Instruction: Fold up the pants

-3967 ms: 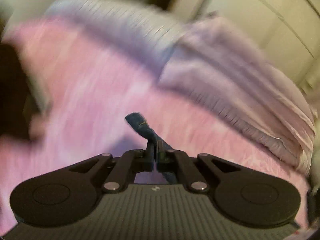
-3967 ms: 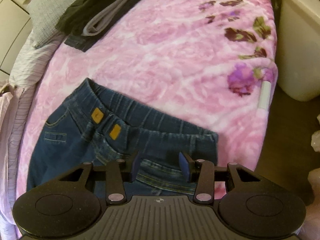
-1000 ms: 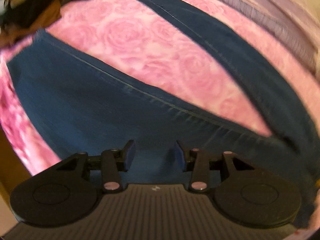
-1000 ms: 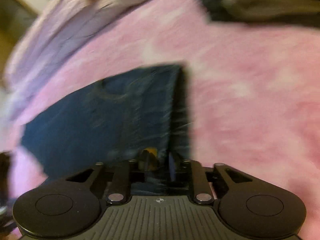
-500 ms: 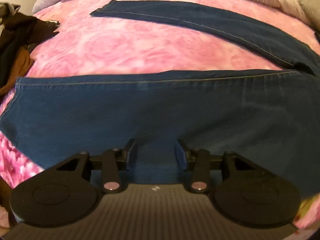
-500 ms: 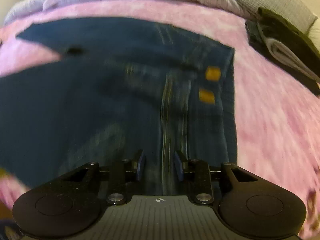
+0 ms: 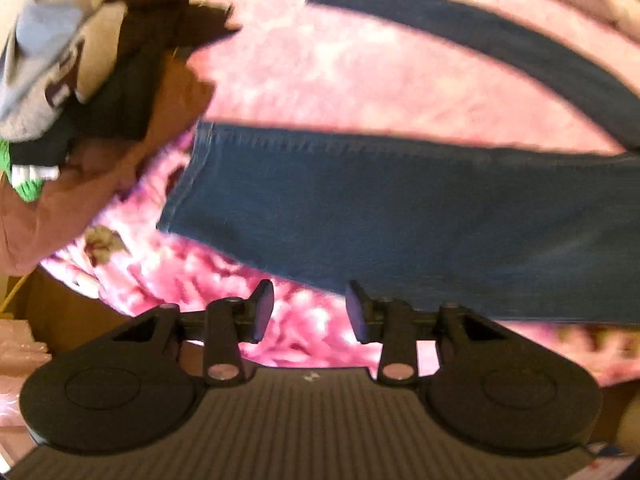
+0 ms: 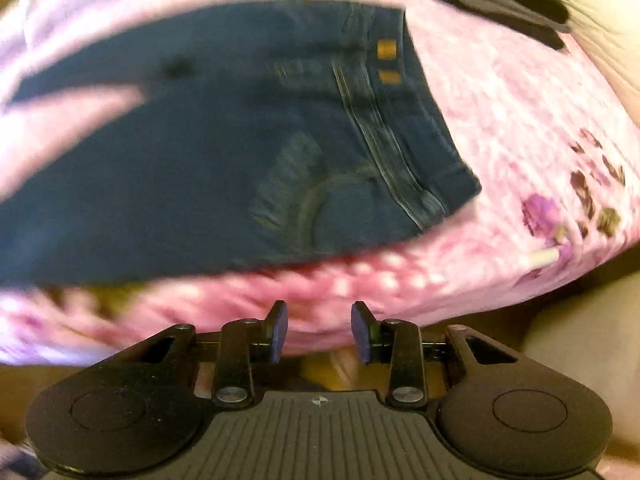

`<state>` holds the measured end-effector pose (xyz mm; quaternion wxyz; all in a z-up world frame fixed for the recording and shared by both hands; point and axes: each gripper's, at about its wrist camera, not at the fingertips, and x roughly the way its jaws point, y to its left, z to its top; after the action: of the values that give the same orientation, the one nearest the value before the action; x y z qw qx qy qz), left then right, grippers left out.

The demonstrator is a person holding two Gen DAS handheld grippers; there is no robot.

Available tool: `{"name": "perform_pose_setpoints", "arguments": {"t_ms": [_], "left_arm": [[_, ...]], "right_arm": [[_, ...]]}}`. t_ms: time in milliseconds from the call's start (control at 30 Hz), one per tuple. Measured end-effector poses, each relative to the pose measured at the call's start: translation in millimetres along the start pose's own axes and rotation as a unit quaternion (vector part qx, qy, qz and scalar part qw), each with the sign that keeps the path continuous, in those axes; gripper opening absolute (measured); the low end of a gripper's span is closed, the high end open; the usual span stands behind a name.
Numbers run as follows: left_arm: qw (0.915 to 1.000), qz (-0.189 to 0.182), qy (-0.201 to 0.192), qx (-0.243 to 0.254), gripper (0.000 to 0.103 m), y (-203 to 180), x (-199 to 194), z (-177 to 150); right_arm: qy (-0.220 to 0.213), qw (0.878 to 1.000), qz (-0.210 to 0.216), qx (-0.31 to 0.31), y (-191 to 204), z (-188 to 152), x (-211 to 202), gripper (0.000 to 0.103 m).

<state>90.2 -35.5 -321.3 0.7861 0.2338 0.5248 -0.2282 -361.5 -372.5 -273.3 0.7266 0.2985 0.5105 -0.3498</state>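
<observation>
I had the dark blue denim pants (image 8: 208, 148) lying flat on the pink rose-patterned bedspread (image 7: 360, 64), legs spread in a V, waistband and its 2 yellow-brown tabs toward the right end in the right wrist view. In the left wrist view the near leg (image 7: 400, 208) ran across the middle with its stitched hem at the left, and the far leg (image 7: 500, 48) angled off toward the top right.

Both pairs of tongs hung empty. The left tongs (image 7: 309, 312) had nothing between the pads and were narrowing, poised over bare bedspread just below the leg's lower edge. The right tongs (image 8: 319, 334) were spreading, also with nothing between them, over the bed's front edge short of the seat of the pants.

My worries from there: both views were smeared with motion, so I could easily have misjudged where the fabric edge lay and pinched bedspread together with denim, dragging the cover when I lifted. Catching only 1 layer at the waist would have let the seat sag and the fold go crooked. The near hem sat just beside the heap of brown and grey clothes (image 7: 92, 92), so a careless sweep of the left tongs could have snagged that pile. With the legs splayed, folding before aligning them would have left a skewed bundle.
</observation>
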Motion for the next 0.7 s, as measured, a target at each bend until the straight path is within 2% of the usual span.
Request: {"name": "perform_pose_setpoints", "arguments": {"t_ms": [67, 133, 200, 333, 367, 533, 700], "left_arm": [[0.9995, -0.025, -0.017, 0.005, 0.039, -12, -33, 10], [0.9978, -0.054, -0.037, 0.004, 0.042, -26, -66, 20], [0.9948, -0.085, -0.056, 0.005, 0.050, -42, -97, 30], [0.9875, -0.121, -0.097, 0.029, 0.057, -77, -159, 34], [0.9856, -0.127, -0.106, 0.035, 0.061, -83, -174, 32], [0.9789, -0.134, -0.144, 0.055, 0.068, -111, -232, 6], [0.9797, -0.126, -0.144, 0.059, 0.070, -127, -259, -41]], "right_arm": [[-0.028, 0.999, 0.023, 0.034, 9, 23, -31, 0.043], [-0.057, 0.995, 0.050, 0.058, 16, 38, -63, 0.058], [-0.077, 0.993, 0.066, 0.067, 22, 49, -88, 0.064], [-0.109, 0.989, 0.082, 0.052, 35, 74, -131, 0.067], [-0.116, 0.989, 0.083, 0.043, 38, 74, -142, 0.068], [-0.131, 0.988, 0.076, -0.015, 50, 50, -170, 0.069], [-0.117, 0.988, 0.073, -0.071, 53, -2, -174, 0.070]]}}
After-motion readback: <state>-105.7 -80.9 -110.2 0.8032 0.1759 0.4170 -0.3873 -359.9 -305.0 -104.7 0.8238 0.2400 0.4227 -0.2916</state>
